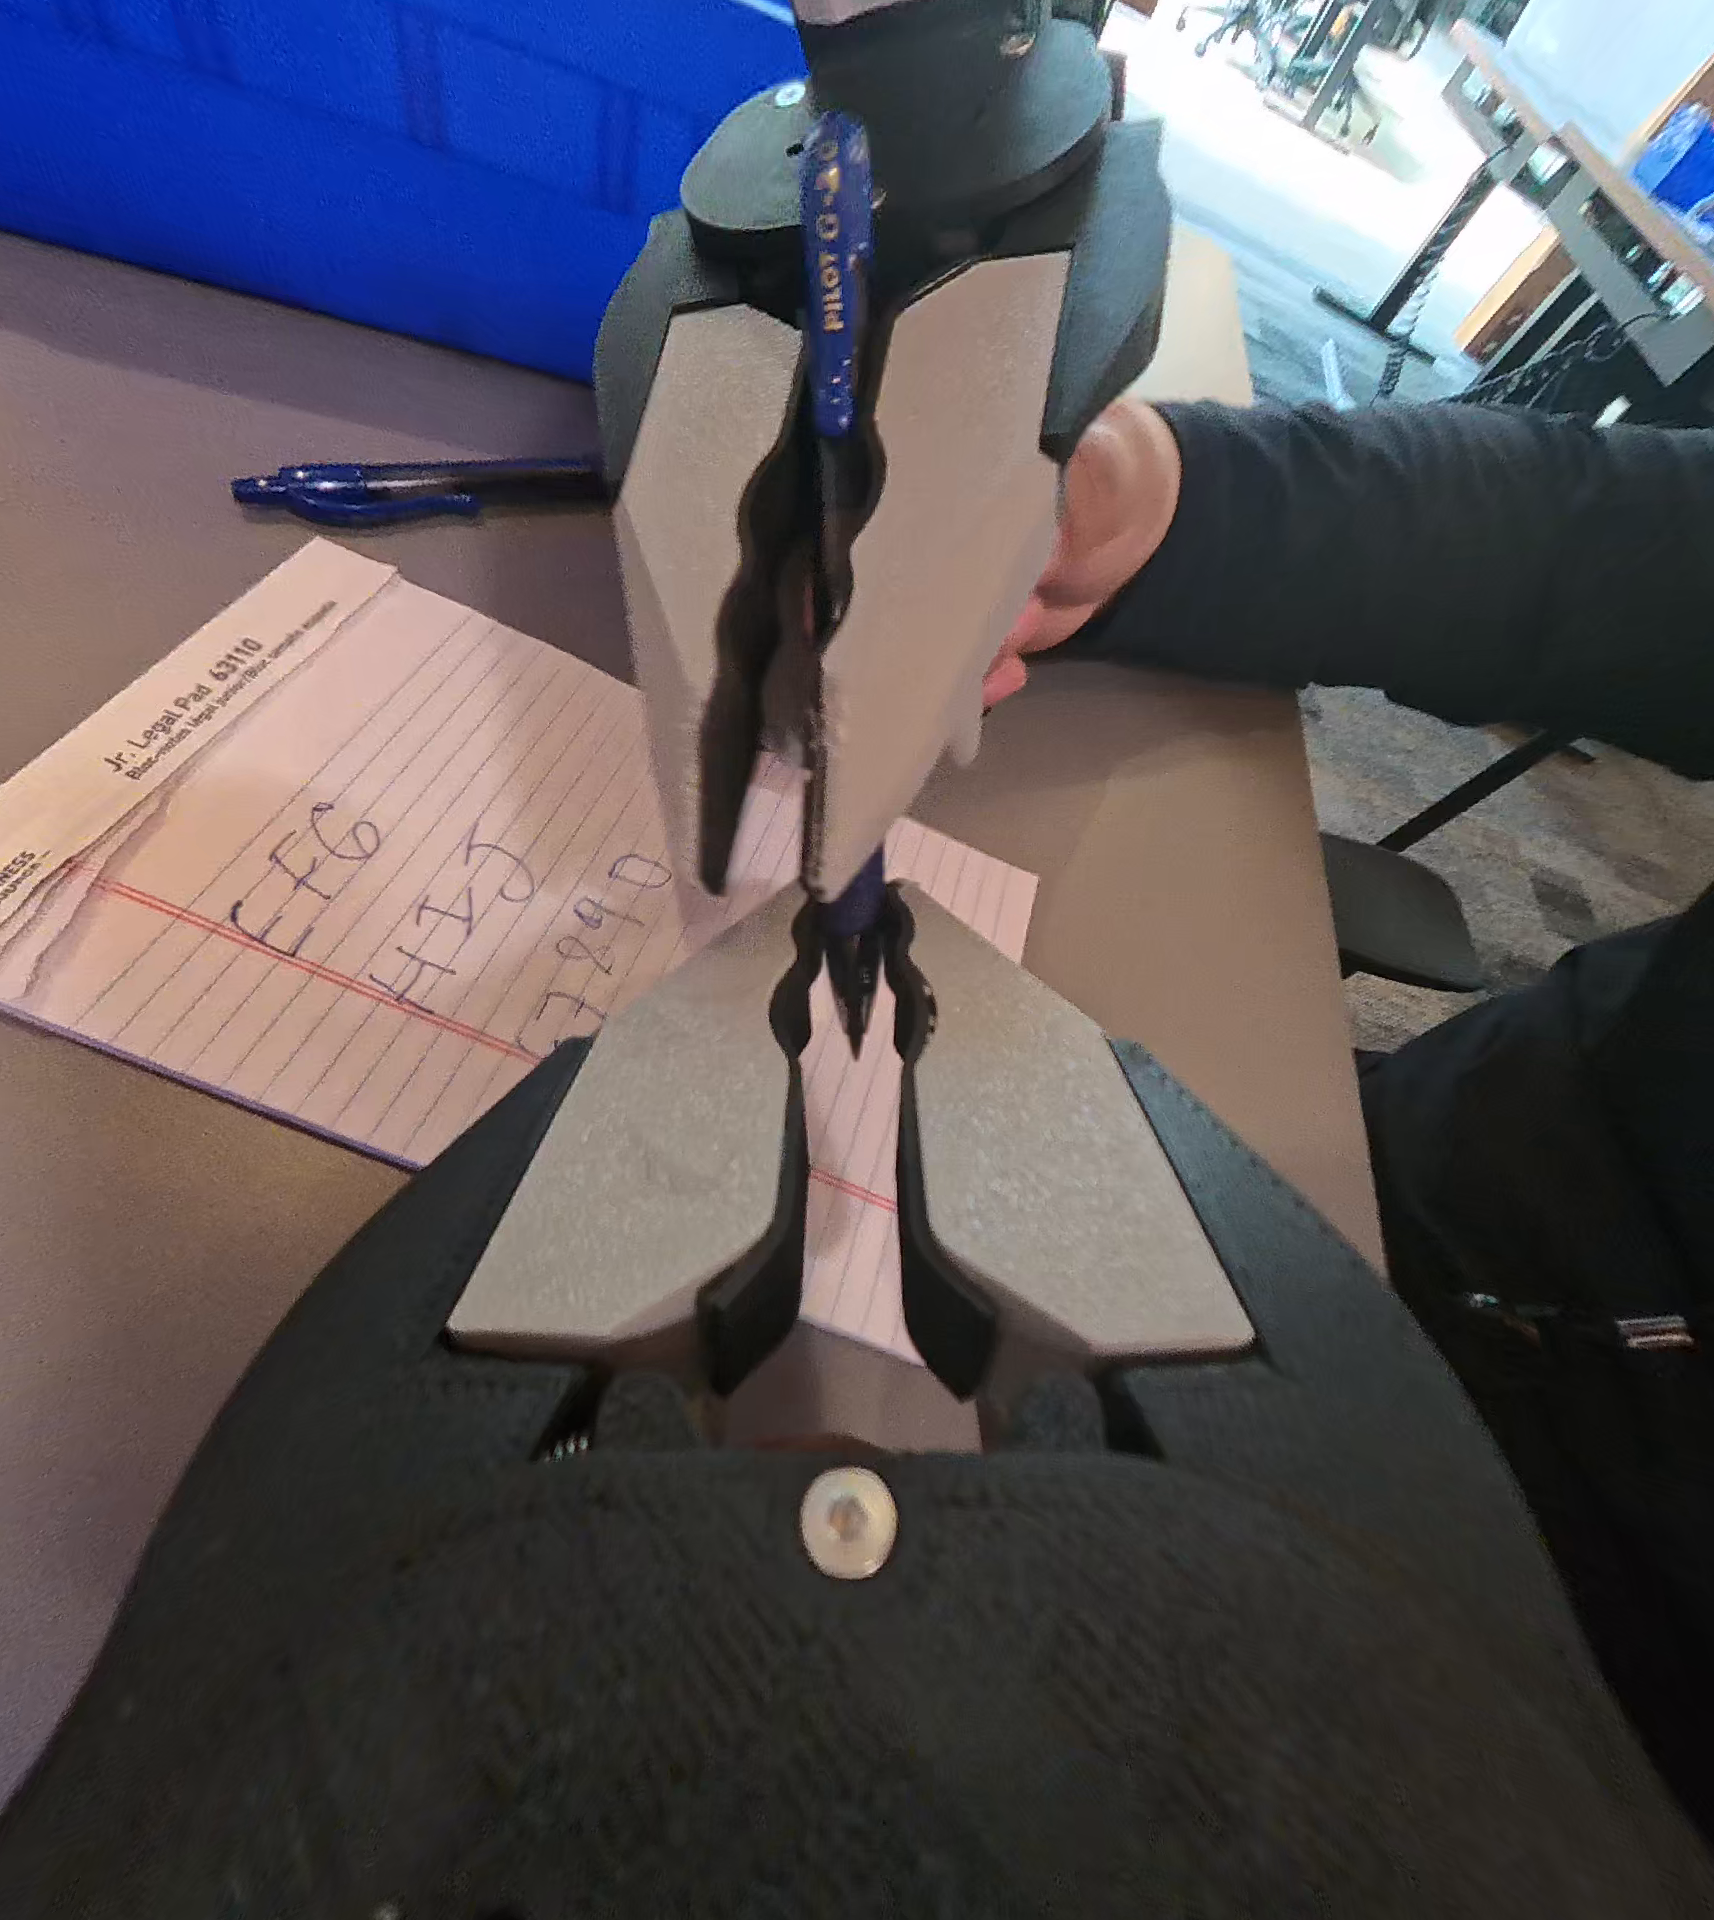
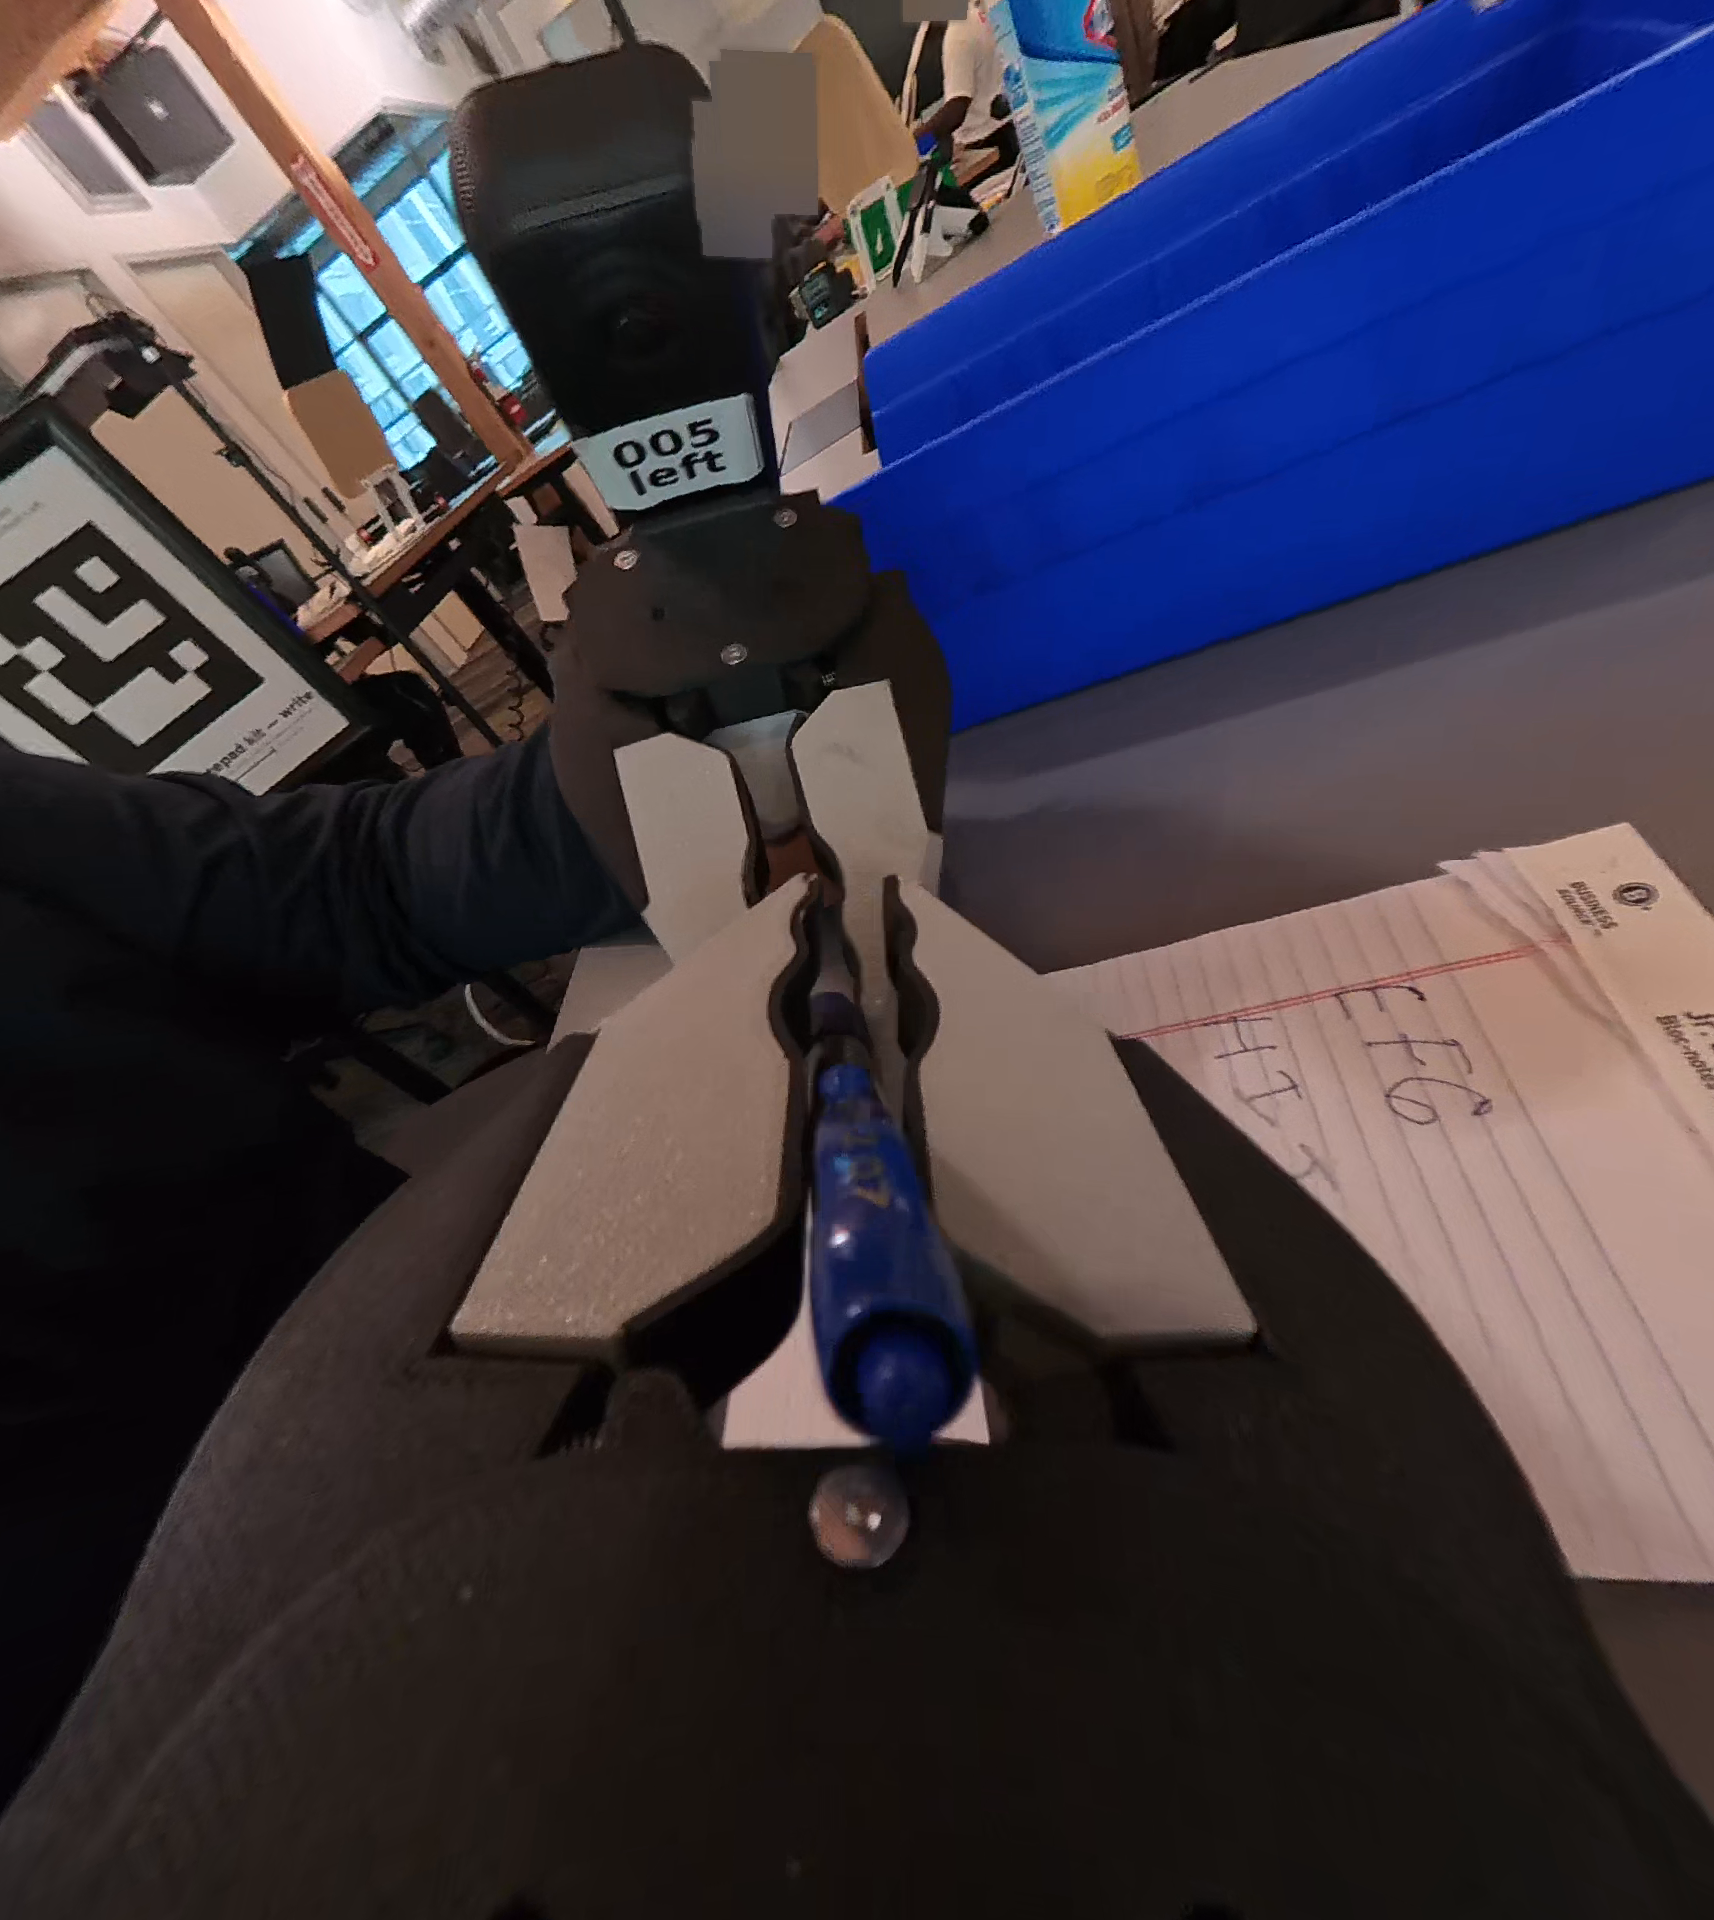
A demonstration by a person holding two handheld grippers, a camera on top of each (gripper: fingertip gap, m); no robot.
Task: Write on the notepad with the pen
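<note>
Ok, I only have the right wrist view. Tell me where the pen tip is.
Observer: The pen tip sits between the left gripper fingertips, over the notepad; whether they clamp it, I cannot tell.
Operator: Report any spare pen.
Observer: A second blue pen lies on the table beyond the notepad, near the blue bin.
Operator: Count the handwritten rows.
Observer: Three rows; your view shows only two.
</note>
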